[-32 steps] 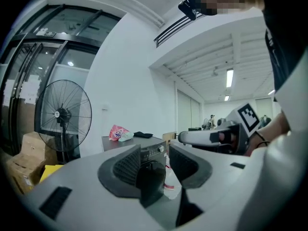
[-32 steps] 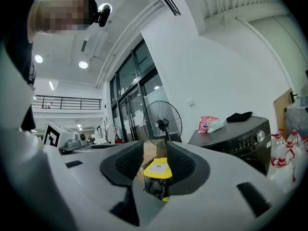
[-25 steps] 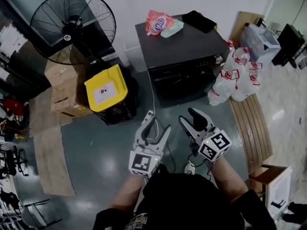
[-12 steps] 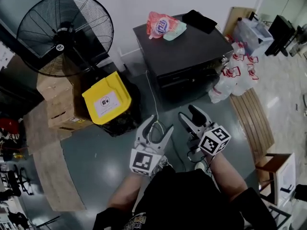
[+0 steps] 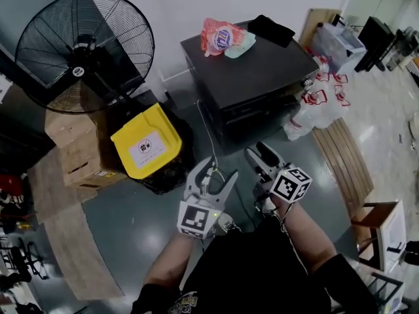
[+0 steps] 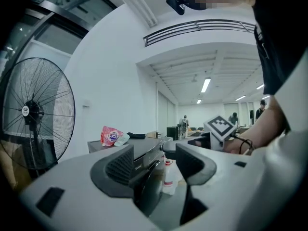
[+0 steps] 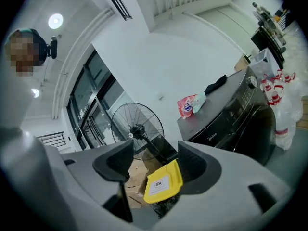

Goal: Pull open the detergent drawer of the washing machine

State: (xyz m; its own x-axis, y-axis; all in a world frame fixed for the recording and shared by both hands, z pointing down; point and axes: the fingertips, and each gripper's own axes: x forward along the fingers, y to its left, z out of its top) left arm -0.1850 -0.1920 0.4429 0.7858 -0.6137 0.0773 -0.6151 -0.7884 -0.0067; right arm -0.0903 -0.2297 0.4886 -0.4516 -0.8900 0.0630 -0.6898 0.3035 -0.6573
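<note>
The black washing machine stands against the far wall, its front panel facing me. No drawer stands out from that front. My left gripper hovers over the floor short of the machine, its jaws opening with nothing between them. My right gripper is beside it, a little nearer the machine, its jaws also opening and empty. In the left gripper view the machine shows between the jaws of the left gripper. The right gripper frames the yellow bin, with the machine off to the right.
A red detergent bag and a black item lie on the machine. A large standing fan, a yellow bin and cardboard boxes are at the left. White printed bags and a wooden bench are at the right.
Both grippers have moved forward toward the washing machine. Their jaws stand wider than before, and the right gripper has rolled a little.
</note>
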